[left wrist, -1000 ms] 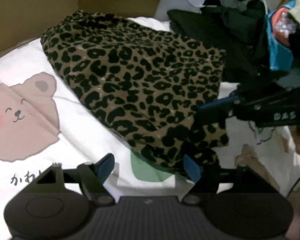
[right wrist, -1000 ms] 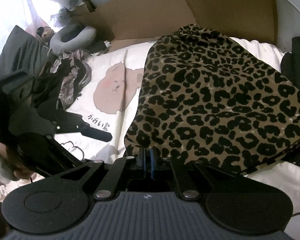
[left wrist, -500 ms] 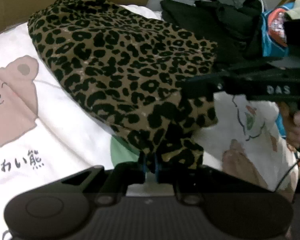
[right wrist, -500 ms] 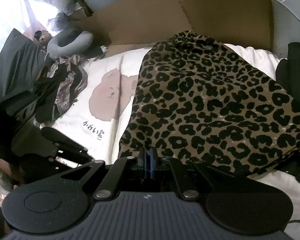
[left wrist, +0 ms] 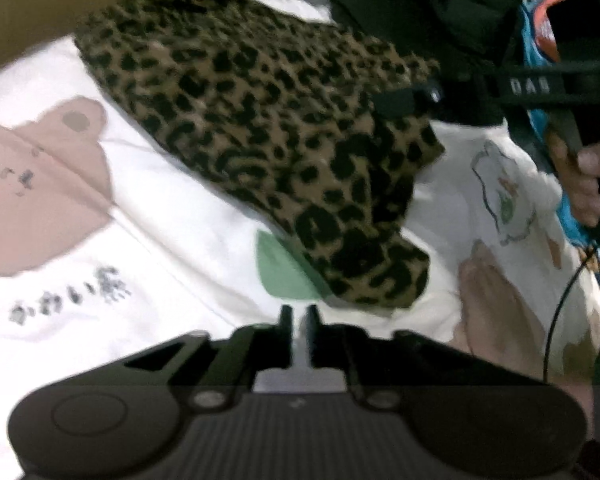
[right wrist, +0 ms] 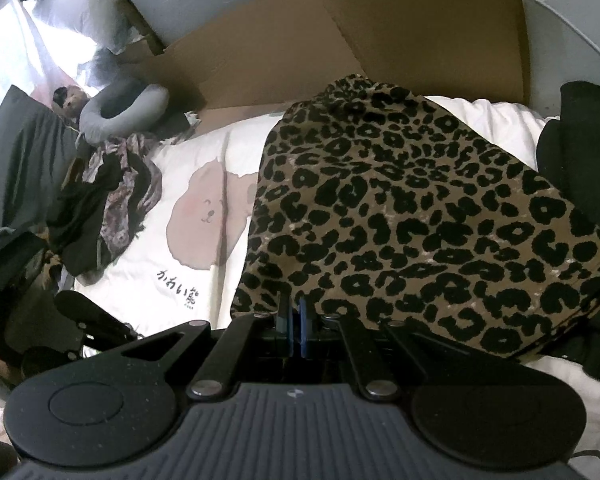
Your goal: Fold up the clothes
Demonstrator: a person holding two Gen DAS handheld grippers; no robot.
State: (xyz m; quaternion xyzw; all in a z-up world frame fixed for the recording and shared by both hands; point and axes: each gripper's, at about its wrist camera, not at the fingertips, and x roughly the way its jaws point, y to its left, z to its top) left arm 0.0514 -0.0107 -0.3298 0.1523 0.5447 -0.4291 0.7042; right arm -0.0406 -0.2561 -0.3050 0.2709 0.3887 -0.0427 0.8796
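Observation:
A leopard-print garment (left wrist: pixel 268 120) lies folded on a white bedsheet (left wrist: pixel 172 232) printed with a bear. My left gripper (left wrist: pixel 298 320) points down at the sheet just short of the garment's near corner. Its jaws are opening, with a narrow gap and only sheet between them. My right gripper (right wrist: pixel 294 312) is shut on the garment's (right wrist: pixel 420 216) near edge, and the cloth spreads away from its fingertips. In the left wrist view the right gripper (left wrist: pixel 394 102) reaches in from the right onto the garment's far edge, held by a hand (left wrist: pixel 584 184).
A brown cardboard sheet (right wrist: pixel 380 40) stands behind the bed. Dark clothes (left wrist: pixel 440 12) pile up at the back right, with a blue and orange item (left wrist: pixel 540 32) beside them. More clothes (right wrist: pixel 112 200) and a grey neck pillow (right wrist: pixel 120 112) lie to the left.
My left gripper went from wide open to shut on the garment's corner, and now stands slightly parted with the corner lying free ahead of it. The right gripper stays shut on the cloth.

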